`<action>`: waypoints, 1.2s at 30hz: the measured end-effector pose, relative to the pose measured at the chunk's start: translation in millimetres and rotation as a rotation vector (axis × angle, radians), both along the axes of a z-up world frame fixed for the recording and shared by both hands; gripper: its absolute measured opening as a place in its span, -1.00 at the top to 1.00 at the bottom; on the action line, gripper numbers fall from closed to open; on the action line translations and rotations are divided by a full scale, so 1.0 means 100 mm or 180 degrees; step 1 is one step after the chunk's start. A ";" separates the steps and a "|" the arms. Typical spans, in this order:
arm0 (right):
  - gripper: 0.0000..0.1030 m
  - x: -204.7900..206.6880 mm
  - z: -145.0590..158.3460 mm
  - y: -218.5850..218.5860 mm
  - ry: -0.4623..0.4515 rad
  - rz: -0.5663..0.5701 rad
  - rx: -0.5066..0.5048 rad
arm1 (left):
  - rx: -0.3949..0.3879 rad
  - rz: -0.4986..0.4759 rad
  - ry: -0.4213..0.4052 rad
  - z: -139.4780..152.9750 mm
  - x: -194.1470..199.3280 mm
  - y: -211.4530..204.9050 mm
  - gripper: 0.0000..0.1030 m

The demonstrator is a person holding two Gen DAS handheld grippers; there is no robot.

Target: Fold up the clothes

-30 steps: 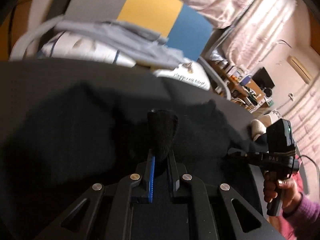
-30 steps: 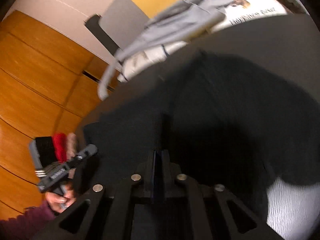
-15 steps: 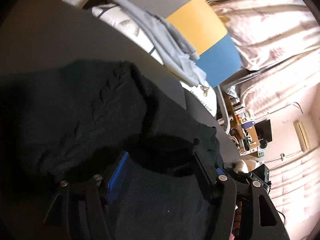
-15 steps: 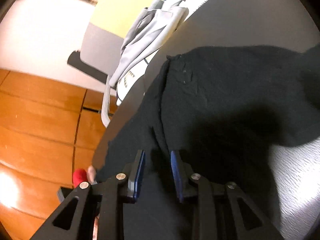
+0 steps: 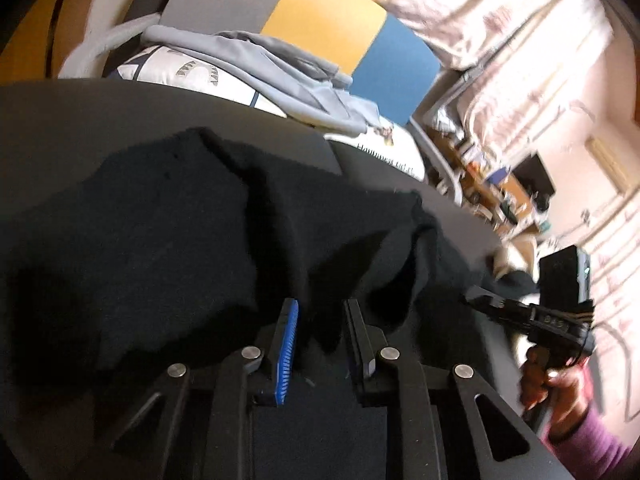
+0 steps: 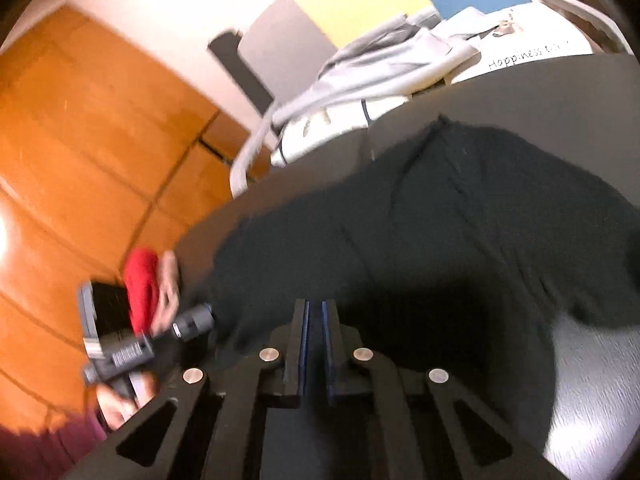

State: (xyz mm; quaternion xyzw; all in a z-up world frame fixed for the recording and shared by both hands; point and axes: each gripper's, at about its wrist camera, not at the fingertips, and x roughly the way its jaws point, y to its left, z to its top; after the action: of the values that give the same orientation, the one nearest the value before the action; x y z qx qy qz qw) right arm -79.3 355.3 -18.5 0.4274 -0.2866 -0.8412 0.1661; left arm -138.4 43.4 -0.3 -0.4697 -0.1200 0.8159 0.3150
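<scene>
**Black knit garment on the table, both claws closing on its near edge**

Black garment (image 5: 168, 240) lies spread and rumpled across the dark grey table (image 5: 100, 116), near hem bunched up toward both cameras.

Left claw (image 5: 318, 320): jaws closing, a clear gap between them, blue pad visible on the left finger. A fold of the black fabric stands up between the fingers; the pads do not look pressed on it, so not clamped.

Right claw (image 6: 315, 320): jaws closing, nearly together, only a thin slit between the blue pads. Black fabric sits right at the tips, dark there; cannot tell whether any cloth is pinched in the slit.

Each wrist view catches the other handheld unit at the frame edge, gripped by a hand (image 5: 554, 392) with a purple sleeve (image 5: 592, 452).

Behind the table: a pale grey garment (image 5: 280, 68) draped over white printed cloth (image 5: 188, 72), in front of a grey/yellow/blue panel (image 5: 324, 16). Wooden panelling (image 6: 80, 140) to the left in the right wrist view, pale curtains (image 5: 500, 8) to the right in the left wrist view. Both views motion-blurred.
</scene>
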 end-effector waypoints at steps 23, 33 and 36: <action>0.49 -0.10 -0.20 -0.03 -0.0690 -0.0816 0.0029 | -0.0035 0.0516 -0.0339 -0.15 -0.12 -0.07 -0.21; 0.87 -0.16 -0.17 -0.24 -0.0585 -0.0464 -0.0032 | -0.0158 0.0301 -0.0278 -0.06 -0.14 0.20 0.89; 0.92 -0.08 0.00 -0.14 -0.0409 -0.0567 0.0008 | -0.0017 0.0290 -0.0107 0.15 -0.09 0.09 0.90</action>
State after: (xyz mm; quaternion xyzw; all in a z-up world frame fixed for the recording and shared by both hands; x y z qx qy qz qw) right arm -87.8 340.9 -18.1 0.4534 -0.3325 -0.8239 0.0714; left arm -147.8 52.0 14.9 -0.4783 -0.1445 0.8217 0.2743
